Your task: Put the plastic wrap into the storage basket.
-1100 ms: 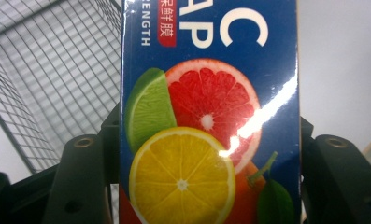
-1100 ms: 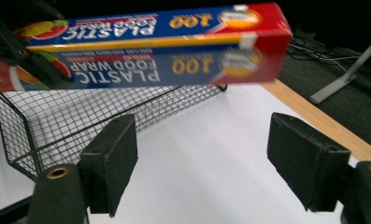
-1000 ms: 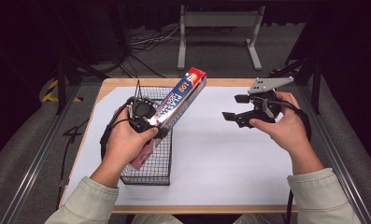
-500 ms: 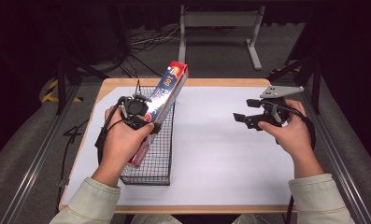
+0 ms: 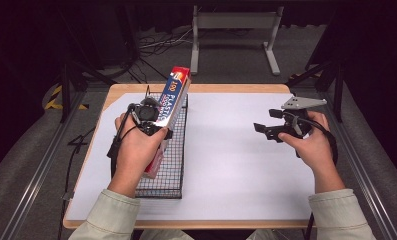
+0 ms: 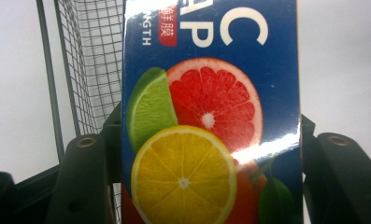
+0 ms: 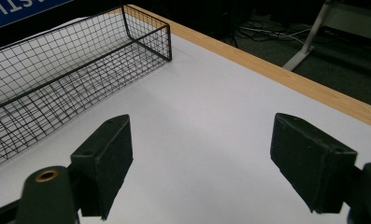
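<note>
1. The left gripper [image 5: 153, 125] is clamping a long box of plastic wrap [image 5: 172, 107], jaws pressed against its two narrow sides; in the left gripper view the box [image 6: 211, 112], printed with citrus slices, is sitting squarely between them.
2. Compared with a second ago, the box is swinging from a slant across the wire basket [image 5: 168, 165] to line up with the basket's length, its far end raised above the basket's far edge.
3. The near end is dipping inside the basket, beside the left hand [image 5: 136, 150]; the box is not yet lying flat.
4. The right gripper [image 5: 268, 131] is hovering well to the right of the basket, lower than before, jaws wide apart and empty.
5. Judging from this, the box is being lowered into the basket, and levelling it comes next.
</note>
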`<state>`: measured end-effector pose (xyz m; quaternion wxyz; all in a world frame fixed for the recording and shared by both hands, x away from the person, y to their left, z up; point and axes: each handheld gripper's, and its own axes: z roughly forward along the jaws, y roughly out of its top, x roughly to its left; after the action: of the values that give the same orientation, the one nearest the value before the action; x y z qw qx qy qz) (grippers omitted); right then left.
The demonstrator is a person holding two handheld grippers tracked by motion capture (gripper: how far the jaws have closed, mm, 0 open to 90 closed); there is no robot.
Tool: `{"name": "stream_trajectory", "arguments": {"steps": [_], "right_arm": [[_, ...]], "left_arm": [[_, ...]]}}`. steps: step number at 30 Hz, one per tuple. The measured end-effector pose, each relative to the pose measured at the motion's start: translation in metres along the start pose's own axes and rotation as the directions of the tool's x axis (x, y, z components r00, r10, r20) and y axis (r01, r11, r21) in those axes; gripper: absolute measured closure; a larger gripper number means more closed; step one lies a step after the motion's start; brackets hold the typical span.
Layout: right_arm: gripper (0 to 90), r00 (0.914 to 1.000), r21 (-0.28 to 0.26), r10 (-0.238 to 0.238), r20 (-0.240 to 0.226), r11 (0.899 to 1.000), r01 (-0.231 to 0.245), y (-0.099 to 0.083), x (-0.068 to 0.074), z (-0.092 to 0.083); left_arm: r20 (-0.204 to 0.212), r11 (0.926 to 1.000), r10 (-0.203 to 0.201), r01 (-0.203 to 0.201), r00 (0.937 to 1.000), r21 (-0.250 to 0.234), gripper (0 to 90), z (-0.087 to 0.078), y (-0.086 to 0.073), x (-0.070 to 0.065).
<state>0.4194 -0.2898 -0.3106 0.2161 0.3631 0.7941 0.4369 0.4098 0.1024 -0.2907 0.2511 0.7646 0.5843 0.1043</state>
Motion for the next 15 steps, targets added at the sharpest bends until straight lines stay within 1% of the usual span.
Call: {"name": "stream_trajectory", "arguments": {"steps": [1,3,5,6,8,9,15], "right_arm": [[22.0,1.0,-0.003,0.002,0.003,1.0,-0.002,0.0,0.0,-0.001],[22.0,1.0,-0.004,0.001,0.008,1.0,-0.001,-0.001,0.0,-0.002],[22.0,0.9999,-0.001,-0.005,0.015,1.0,0.005,-0.002,0.0,-0.002],[21.9,0.9999,0.002,-0.001,0.016,1.0,0.001,-0.003,0.001,-0.002],[21.9,1.0,-0.001,0.008,-0.001,1.0,-0.008,-0.004,0.001,0.0],[22.0,0.9999,-0.003,0.01,-0.003,1.0,-0.01,-0.004,0.001,0.0],[21.8,1.0,0.007,0.003,0.007,1.0,-0.003,-0.007,0.002,0.003]], "left_arm": [[0.002,0.9999,-0.015,0.015,0.9999,-0.003,40.2,0.0,0.0,0.0],[-0.001,0.9996,-0.028,0.028,0.9996,-0.002,40.3,0.001,0.0,0.001],[-0.007,0.9993,-0.036,0.036,0.9993,0.001,40.2,0.002,0.0,-0.001],[0.0,0.9994,-0.035,0.035,0.9994,0.004,40.2,0.003,0.0,-0.001],[-0.002,0.999,-0.044,0.044,0.999,0.005,40.2,0.005,-0.001,-0.003],[-0.006,0.9987,-0.051,0.051,0.9987,-0.006,40.2,0.007,-0.001,-0.004],[-0.068,0.9974,-0.072,0.072,0.9951,-0.005,40.2,0.012,0.0,-0.005]]}}
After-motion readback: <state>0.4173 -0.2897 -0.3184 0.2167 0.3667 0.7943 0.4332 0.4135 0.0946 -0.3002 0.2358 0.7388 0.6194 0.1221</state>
